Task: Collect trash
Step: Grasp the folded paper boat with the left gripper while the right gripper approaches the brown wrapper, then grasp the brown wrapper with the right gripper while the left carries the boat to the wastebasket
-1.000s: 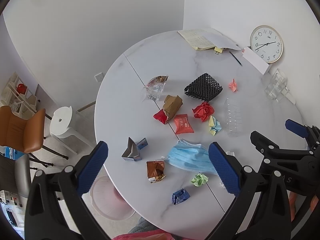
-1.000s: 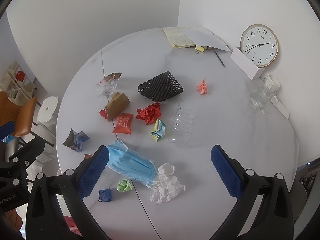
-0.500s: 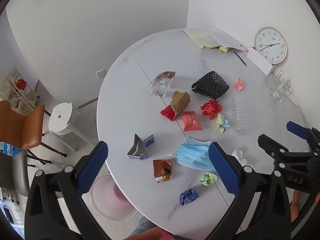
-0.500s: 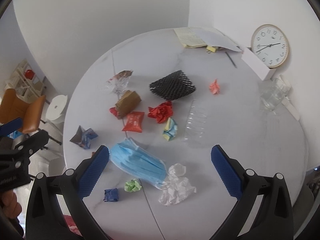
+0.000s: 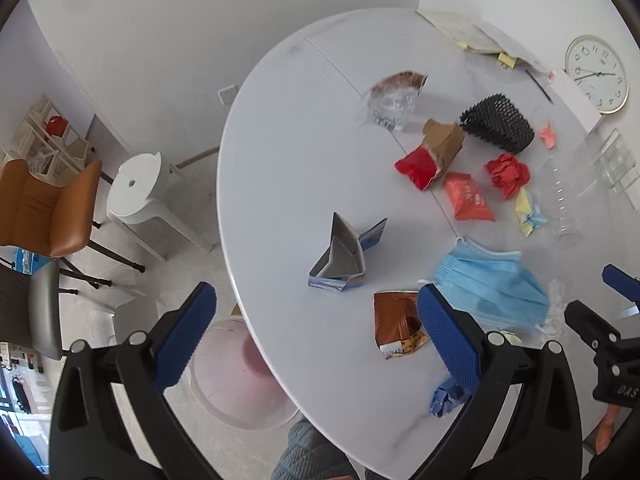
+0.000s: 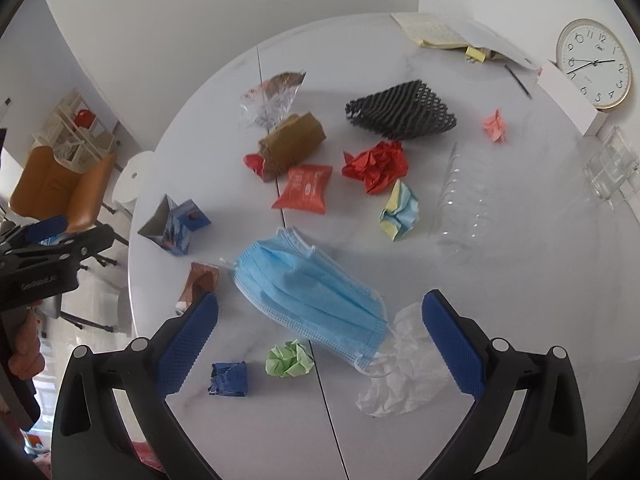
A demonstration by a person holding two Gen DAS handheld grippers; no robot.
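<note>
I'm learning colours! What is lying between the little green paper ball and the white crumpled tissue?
In the right wrist view, the lower corner of the blue face mask, with its ear loop, lies between the green paper ball and the white tissue.

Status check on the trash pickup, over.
Left tool open, empty, over table edge. Right tool open, empty, above blue face mask. Trash spread across table, nothing collected. Pink bin beside table; nothing blocking.
</note>
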